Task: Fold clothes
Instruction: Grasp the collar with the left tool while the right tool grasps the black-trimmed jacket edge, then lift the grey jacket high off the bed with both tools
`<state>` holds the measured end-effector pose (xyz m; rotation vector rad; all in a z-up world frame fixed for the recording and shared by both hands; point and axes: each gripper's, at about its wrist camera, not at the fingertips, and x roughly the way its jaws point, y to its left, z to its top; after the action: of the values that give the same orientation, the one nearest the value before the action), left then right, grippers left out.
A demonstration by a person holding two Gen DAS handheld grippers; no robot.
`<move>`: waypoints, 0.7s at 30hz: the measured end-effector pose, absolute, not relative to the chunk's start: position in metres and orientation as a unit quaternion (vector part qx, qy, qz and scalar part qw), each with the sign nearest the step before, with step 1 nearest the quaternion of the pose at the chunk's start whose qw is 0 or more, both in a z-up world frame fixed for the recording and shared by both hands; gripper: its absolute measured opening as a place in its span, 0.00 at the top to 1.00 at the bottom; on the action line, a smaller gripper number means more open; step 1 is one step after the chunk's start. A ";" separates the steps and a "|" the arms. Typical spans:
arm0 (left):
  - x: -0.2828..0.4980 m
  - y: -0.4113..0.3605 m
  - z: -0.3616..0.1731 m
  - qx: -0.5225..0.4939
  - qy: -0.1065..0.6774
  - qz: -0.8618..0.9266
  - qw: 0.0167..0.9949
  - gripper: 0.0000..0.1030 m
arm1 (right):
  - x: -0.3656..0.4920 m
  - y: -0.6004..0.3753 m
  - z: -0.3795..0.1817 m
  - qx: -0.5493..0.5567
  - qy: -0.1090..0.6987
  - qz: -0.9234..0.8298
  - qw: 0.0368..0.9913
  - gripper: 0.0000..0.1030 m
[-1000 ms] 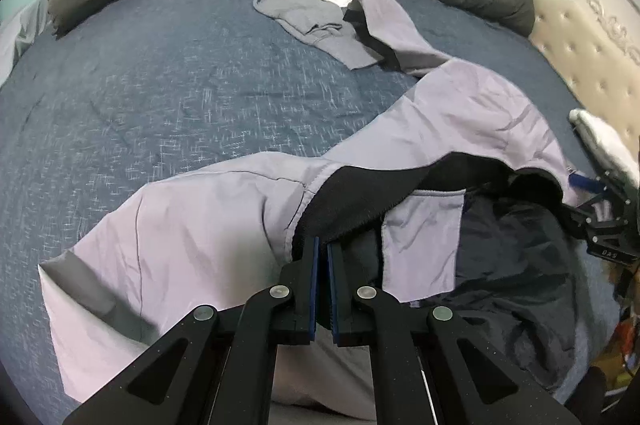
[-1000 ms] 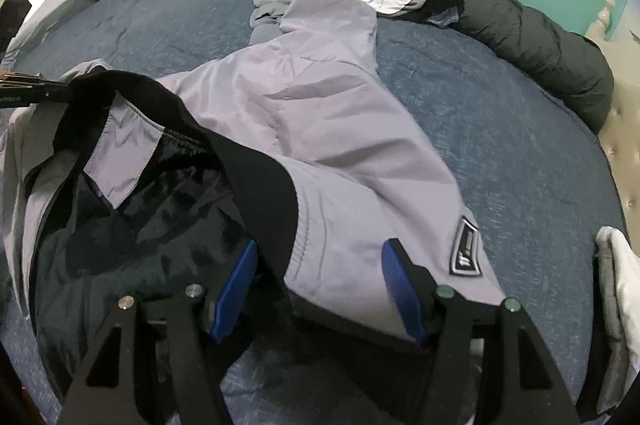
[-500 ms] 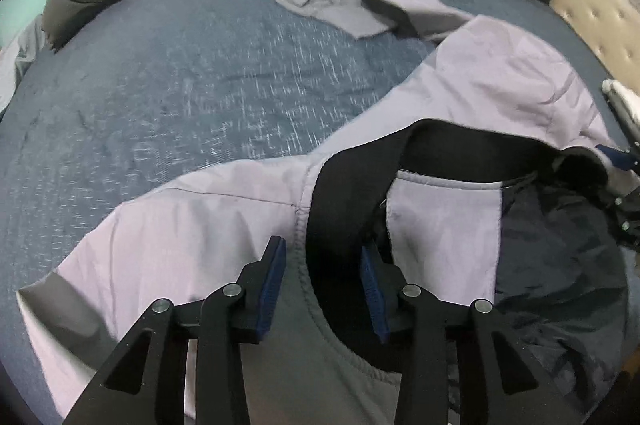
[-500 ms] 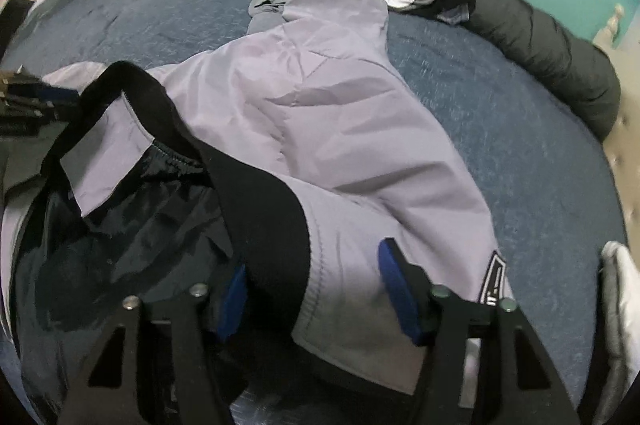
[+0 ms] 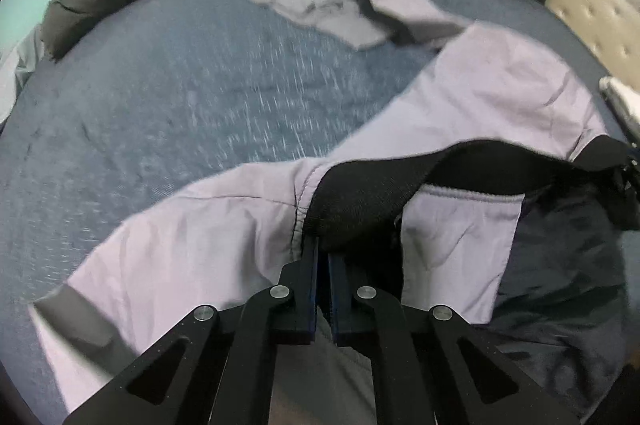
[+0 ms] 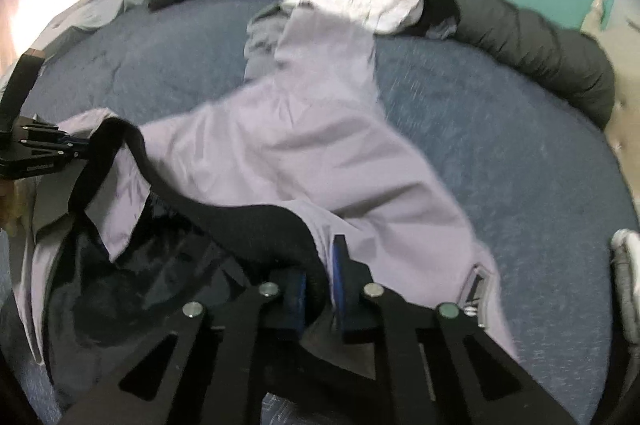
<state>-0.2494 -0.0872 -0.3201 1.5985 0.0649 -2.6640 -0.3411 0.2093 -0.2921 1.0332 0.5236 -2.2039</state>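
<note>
The lilac nylon trousers with black elastic waistband [image 5: 460, 97] [image 6: 304, 153] are spread on the bed, waistband raised, dark lining exposed, legs splayed.

Left hand-held gripper [image 5: 323, 257] pinches lilac trousers' [image 5: 208, 249] black waistband [image 5: 360, 197] (w/ jaws closed).

**Two black hand-held grippers with blue pads**

In the left wrist view we see the left matte black plastic two-finger gripper [image 5: 323, 265]. Its fingers [image 5: 308, 289] carry dark blue pads on the inner faces. Four round silver screws [image 5: 279, 291] sit on the angular link arms, which have triangular cut-outs.

The right matte black plastic two-finger gripper [image 6: 318, 281] has the same build: blue pads, four silver screws [image 6: 373, 289], the same cut-outs. In that view the left gripper shows from the side, with small silver screws and a small white marking we cannot read.
</note>
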 end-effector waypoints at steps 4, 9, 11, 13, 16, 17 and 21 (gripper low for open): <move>-0.235 -0.089 -0.263 0.469 0.024 -0.882 0.019 0.96 | -0.325 0.210 -0.239 0.345 0.197 -0.859 0.323 0.92; -0.211 -0.085 -0.169 0.401 0.014 -0.915 0.029 0.96 | -0.301 0.218 -0.155 0.284 0.184 -0.883 0.324 0.93; -0.200 -0.084 -0.131 0.376 0.006 -0.926 0.031 0.96 | -0.292 0.222 -0.124 0.262 0.180 -0.892 0.321 0.93; -0.189 -0.082 -0.099 0.357 0.000 -0.934 0.030 0.97 | -0.281 0.229 -0.092 0.241 0.175 -0.899 0.320 0.94; -0.169 -0.080 -0.059 0.332 -0.008 -0.943 0.032 0.97 | -0.263 0.238 -0.048 0.206 0.172 -0.910 0.317 0.94; -0.163 -0.080 -0.047 0.325 -0.007 -0.945 0.032 0.97 | -0.259 0.240 -0.036 0.198 0.172 -0.912 0.316 0.94; -0.143 -0.082 0.001 0.295 -0.008 -0.955 0.039 0.97 | -0.241 0.252 0.017 0.167 0.166 -0.920 0.312 0.94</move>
<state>-0.1432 -0.0818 0.0013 0.9050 -0.0252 -2.9276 -0.2411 0.2521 0.0165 0.4394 0.4390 -2.4284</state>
